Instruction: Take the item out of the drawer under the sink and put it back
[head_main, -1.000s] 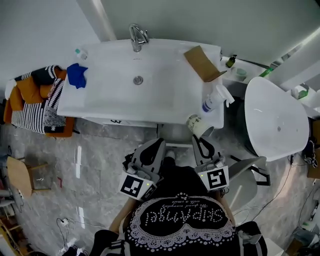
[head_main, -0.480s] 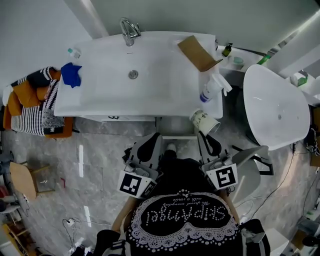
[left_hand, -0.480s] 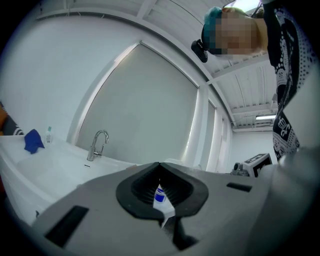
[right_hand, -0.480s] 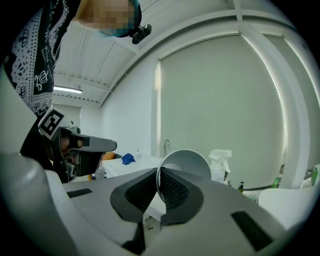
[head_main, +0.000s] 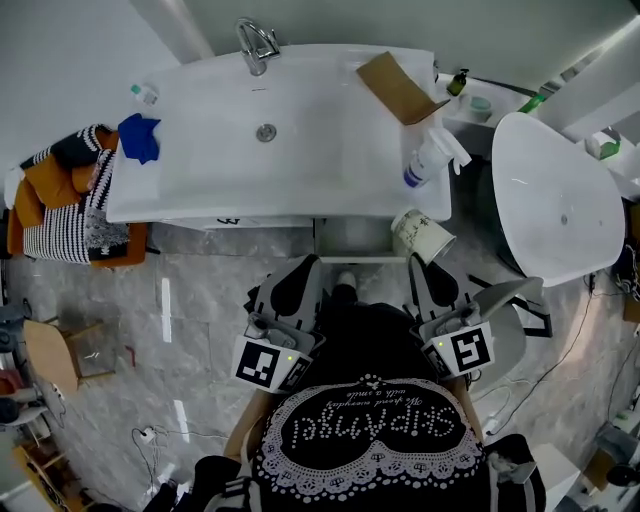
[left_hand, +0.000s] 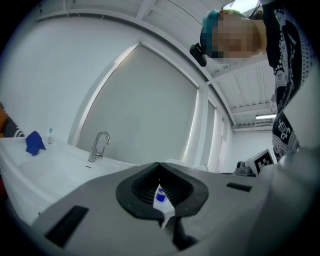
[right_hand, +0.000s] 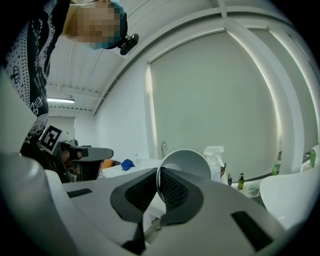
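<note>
Before the worktop's front edge: a person stands holding both tongs out level, side by side, toward a white sink worktop (head_main: 200, 190)
Right tongs (head_main: 415, 262) (right_hand: 159, 175): clenched on a paper cup (head_main: 422, 237) (right_hand: 185, 165); the cup's thin round edge is pinched between the two pads
Paper cup: off any surface and tipped over on its side; it hangs just in front of the worktop's right front corner, below the spray bottle (head_main: 428, 160) (right_hand: 215, 160)
Left tongs (head_main: 310, 260) (left_hand: 160, 165): clenched with the tips together and nothing gripped; the far spray bottle shows through the slit behind the tips
Drawer (head_main: 345, 240): what looks like an open drawer juts from under the sink, between the two tongs; its contents cannot be made out
On the worktop: faucet (head_main: 255, 42) (left_hand: 100, 145) at the back; blue cloth (head_main: 138, 137) (left_hand: 34, 142) at the left end; cardboard box (head_main: 400, 88) at the right back; spray bottle in front of the box
Left of the worktop: a heap of striped and orange fabric (head_main: 70, 200)
Right of the worktop: a white oval fixture (head_main: 555, 210)
</note>
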